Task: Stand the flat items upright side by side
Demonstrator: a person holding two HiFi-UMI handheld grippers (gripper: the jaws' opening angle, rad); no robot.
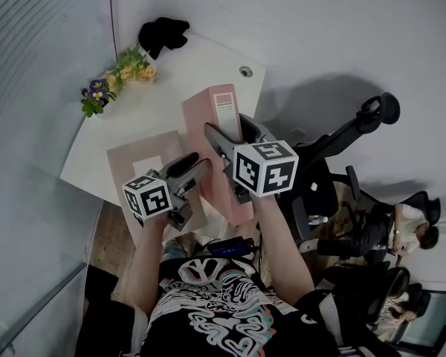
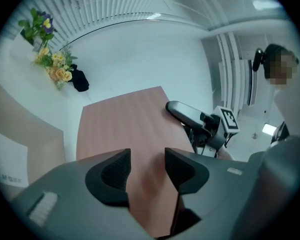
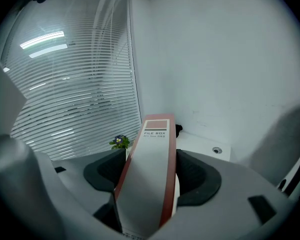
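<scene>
File box [image 1: 202, 121] stands spine-up, length running along right tool [image 1: 227, 125].

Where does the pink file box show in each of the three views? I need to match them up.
Head view: pink file box at centre, label end towards the top.
Left gripper view: pink file box, its broad face fills the centre, beyond the jaws.
Right gripper view: pink file box, spine at lower centre, clamped by the right gripper.
Shared landmark: purple flowers.
</scene>
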